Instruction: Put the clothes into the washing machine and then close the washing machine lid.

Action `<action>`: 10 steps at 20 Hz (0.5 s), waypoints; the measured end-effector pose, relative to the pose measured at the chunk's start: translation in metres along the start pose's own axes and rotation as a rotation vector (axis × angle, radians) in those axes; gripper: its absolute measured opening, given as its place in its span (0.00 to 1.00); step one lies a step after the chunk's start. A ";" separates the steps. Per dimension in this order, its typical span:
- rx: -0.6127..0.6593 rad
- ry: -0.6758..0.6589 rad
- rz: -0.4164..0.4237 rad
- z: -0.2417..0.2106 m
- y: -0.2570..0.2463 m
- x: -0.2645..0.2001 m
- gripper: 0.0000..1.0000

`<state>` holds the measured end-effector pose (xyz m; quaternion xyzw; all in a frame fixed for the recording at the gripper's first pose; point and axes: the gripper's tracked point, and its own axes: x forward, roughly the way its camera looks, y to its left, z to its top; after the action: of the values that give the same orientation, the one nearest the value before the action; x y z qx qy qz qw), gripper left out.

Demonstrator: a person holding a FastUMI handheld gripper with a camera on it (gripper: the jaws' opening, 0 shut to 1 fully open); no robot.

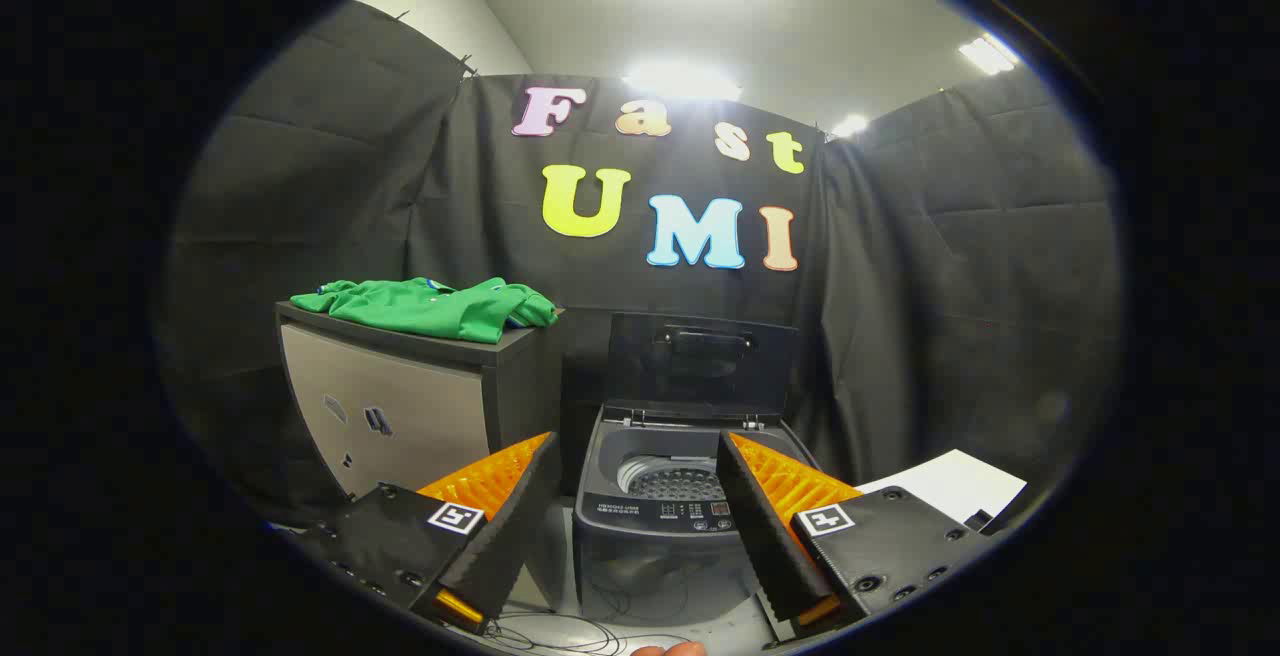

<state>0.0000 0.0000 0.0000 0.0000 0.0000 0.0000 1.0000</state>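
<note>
Gripper (640, 451) fingers spread wide, empty – small washing machine (668, 511) just beyond them, lid (702, 361) upright, green shirt (430, 308) on cabinet (400, 416) far left

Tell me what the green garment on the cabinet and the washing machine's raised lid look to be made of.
The green folded garment looks like soft knit cloth, matte: it creases and slumps over the grey cabinet. The dark see-through lid looks like tinted smooth plastic, possibly glass; the wall shows dimly through it. The open gripper holds nothing; the small grey washing machine sits beyond its fingers.
</note>
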 end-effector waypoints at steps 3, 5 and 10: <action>0.007 0.010 0.004 -0.002 -0.001 0.001 0.98; -0.003 0.013 0.009 0.000 -0.002 0.002 0.98; -0.010 0.016 0.001 0.000 -0.008 0.006 0.98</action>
<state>0.0058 -0.0079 0.0004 -0.0051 0.0079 0.0006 1.0000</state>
